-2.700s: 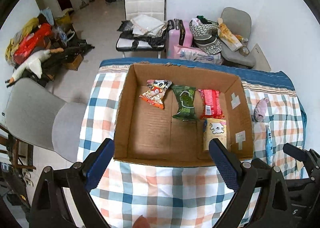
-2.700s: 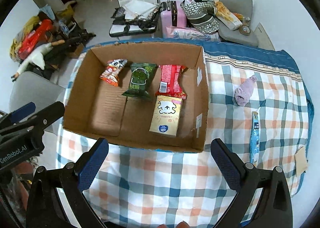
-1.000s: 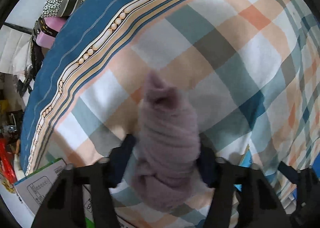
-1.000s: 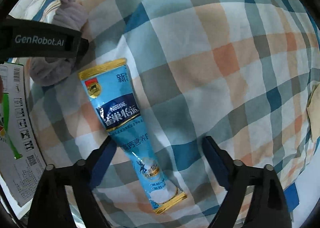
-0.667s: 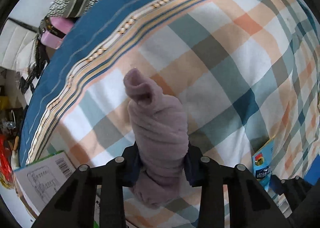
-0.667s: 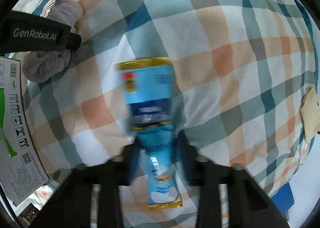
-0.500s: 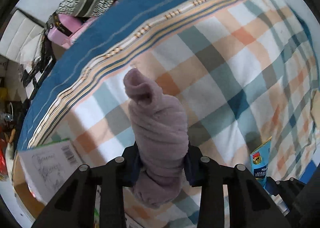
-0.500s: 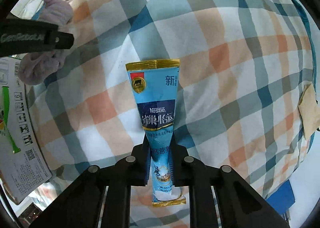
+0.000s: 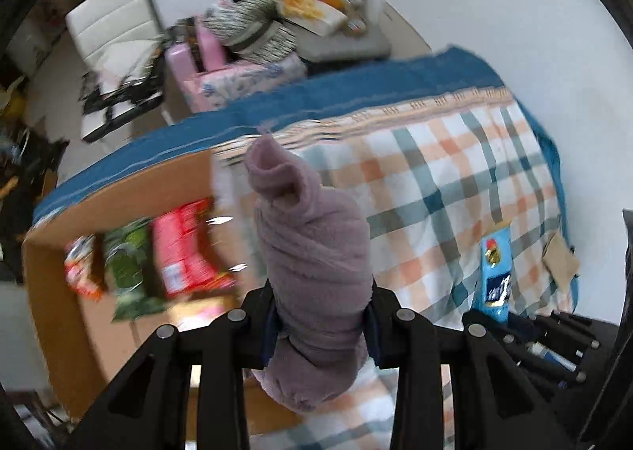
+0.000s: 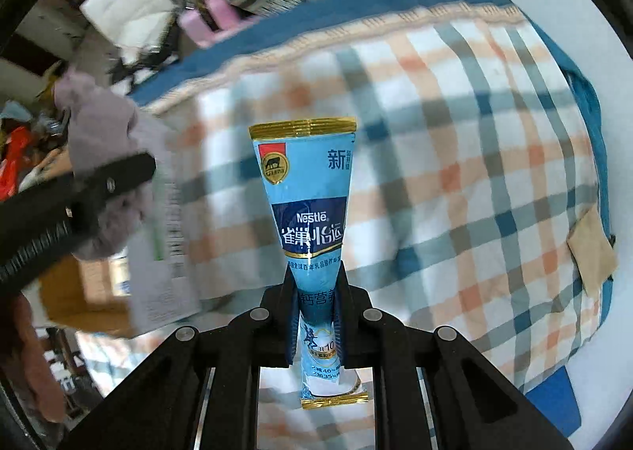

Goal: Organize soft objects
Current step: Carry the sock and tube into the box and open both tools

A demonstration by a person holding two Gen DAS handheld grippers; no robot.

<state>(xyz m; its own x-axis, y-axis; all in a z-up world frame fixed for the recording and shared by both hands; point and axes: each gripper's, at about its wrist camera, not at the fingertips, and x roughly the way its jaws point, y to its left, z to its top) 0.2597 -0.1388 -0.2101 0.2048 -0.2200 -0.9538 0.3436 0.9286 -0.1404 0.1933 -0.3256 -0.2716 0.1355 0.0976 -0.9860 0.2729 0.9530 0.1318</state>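
— What does your right claw (image 10: pixel 315 325) hold?
— It pinches a blue Nestlé sachet (image 10: pixel 308 208) above the checked tabletop (image 10: pixel 474 141).
— And your left claw (image 9: pixel 321 325)?
— Clamped on a rolled mauve sock (image 9: pixel 312 264), beside the cardboard box (image 9: pixel 51 315).

Mauve sock roll (image 9: pixel 316 252); blue/gold sachet (image 10: pixel 306 193); plaid cloth (image 9: pixel 455 181)

1. The left gripper (image 9: pixel 320 325) is built of matte black angular arms, studded with round silver screws.
2. Dark blue pads (image 9: pixel 270 325) line its fingers.
3. The right gripper (image 10: pixel 316 325) is made alike: black arms, silver screws, blue-lined fingers (image 10: pixel 292 325).
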